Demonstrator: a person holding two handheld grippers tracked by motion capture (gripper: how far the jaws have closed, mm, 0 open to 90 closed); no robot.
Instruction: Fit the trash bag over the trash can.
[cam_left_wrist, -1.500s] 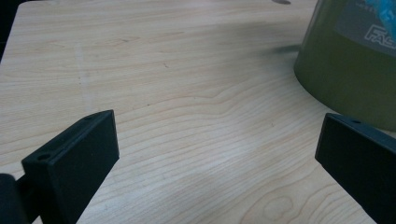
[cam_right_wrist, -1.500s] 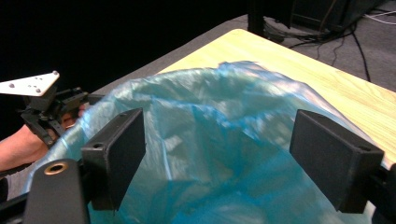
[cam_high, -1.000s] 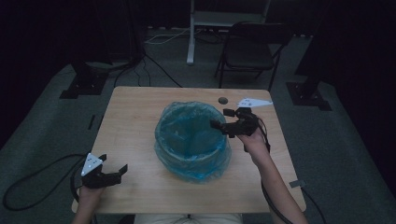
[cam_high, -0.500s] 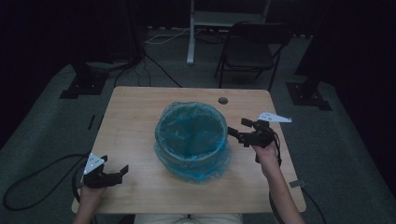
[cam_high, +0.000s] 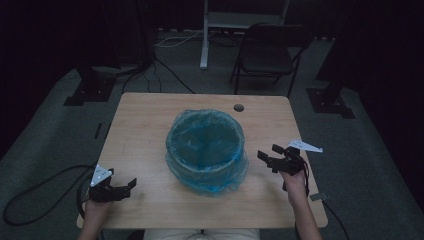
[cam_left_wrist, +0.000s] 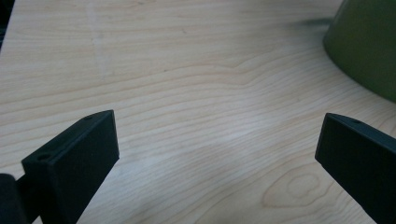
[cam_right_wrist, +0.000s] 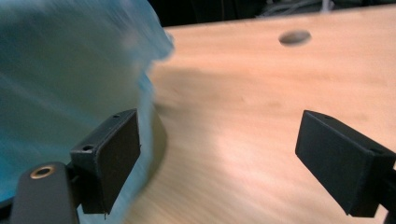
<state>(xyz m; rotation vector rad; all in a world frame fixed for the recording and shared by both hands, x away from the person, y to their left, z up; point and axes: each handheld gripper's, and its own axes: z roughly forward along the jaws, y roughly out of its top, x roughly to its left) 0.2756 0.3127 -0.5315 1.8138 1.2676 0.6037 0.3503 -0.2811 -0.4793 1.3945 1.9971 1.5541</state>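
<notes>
My left claw (cam_high: 124, 187) gaping empty at the near left corner of the desk (cam_high: 145, 125), my right claw (cam_high: 269, 155) spread wide, empty, just right of the blue-bagged bin (cam_high: 206, 150) standing mid-desk

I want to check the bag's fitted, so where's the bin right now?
In the high view, the bin, lined with a blue bag, stands mid-table, between the left tongs and the right tongs.

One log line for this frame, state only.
left gripper: open, over table | right gripper: open, beside bin | bin: blue liner fitted, mid-table
</notes>
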